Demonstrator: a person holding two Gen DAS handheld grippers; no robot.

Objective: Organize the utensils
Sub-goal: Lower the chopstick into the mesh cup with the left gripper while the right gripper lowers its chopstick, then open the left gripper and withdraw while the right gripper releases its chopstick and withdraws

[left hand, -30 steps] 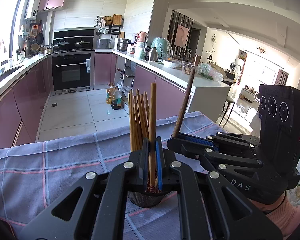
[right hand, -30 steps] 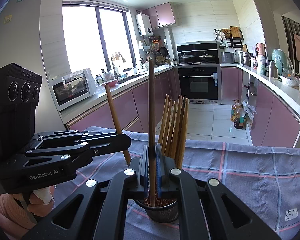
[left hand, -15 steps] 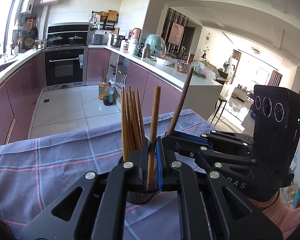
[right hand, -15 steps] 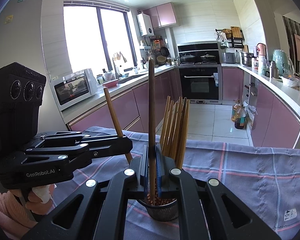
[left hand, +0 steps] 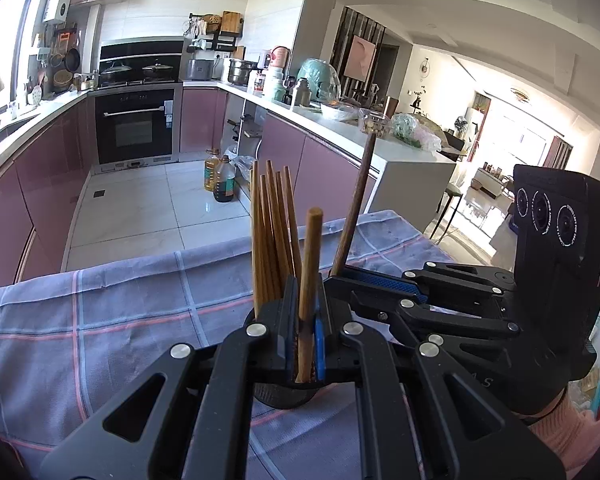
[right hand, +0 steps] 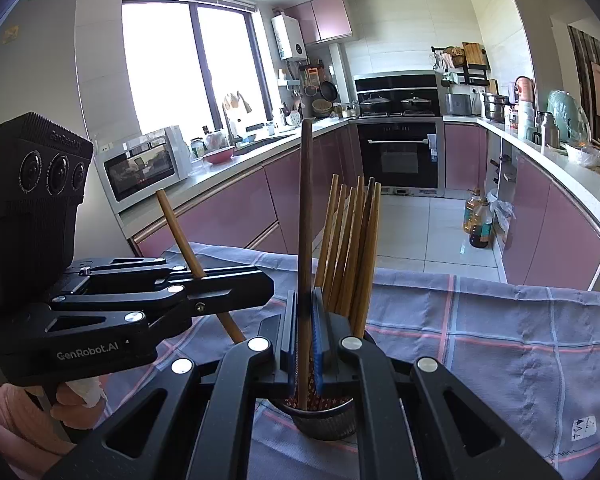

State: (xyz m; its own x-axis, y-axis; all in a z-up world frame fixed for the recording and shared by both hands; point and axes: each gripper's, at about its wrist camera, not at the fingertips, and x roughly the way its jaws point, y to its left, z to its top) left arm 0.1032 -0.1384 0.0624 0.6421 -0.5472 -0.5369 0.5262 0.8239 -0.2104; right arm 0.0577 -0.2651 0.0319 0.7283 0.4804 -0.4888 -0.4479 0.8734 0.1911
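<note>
Left hand-held gripper (left hand: pixel 305 344) around light chopstick (left hand: pixel 310 280); holder (right hand: pixel 324 420) seemingly mesh.

L gripper (left hand: pixel 305 340) moved down w/ its light-brown wooden chopstick (left hand: pixel 310 276): stick top was level w/ the bundle of tan wooden chopsticks (left hand: pixel 274 236) 1 s ago, now sits below their tips, lower end deeper in the dark round metal holder (left hand: pixel 284 394). L view panned too, oven shifted right in frame. R gripper (right hand: pixel 305 340) w/ dark-brown wooden chopstick (right hand: pixel 306 216) dropped only slightly toward the holder.
</note>
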